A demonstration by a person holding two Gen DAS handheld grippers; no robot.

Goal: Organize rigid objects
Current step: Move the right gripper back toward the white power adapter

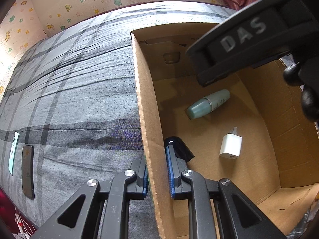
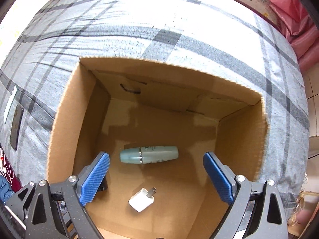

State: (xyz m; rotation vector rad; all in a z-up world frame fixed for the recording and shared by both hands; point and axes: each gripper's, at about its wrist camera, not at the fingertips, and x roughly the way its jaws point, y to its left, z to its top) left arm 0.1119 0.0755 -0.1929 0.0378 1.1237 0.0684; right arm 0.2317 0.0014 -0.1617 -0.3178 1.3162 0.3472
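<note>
My left tongs (image 1: 157, 177) pinch the brown cardboard box's (image 1: 148, 131) wall while my right tongs (image 2: 156, 176) gape wide above the pale-green plastic bottle (image 2: 149, 155) inside it.

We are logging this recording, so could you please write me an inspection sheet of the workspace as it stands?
Surface: bed with grey plaid sheet.
Job's things: open cardboard box on the bed; inside lie a teal bottle on its side, a white charger plug and a dark glossy object by the left wall.
Clutter: two phones flat on the sheet, left of the box.
Grippers: left gripper straddles the box's left wall, shut on it; right gripper open above the box, holding nothing.
Cables: white cable at the lower left edge, off the bed.
Surroundings: cartoon-print wall; red fabric on the right.
</note>
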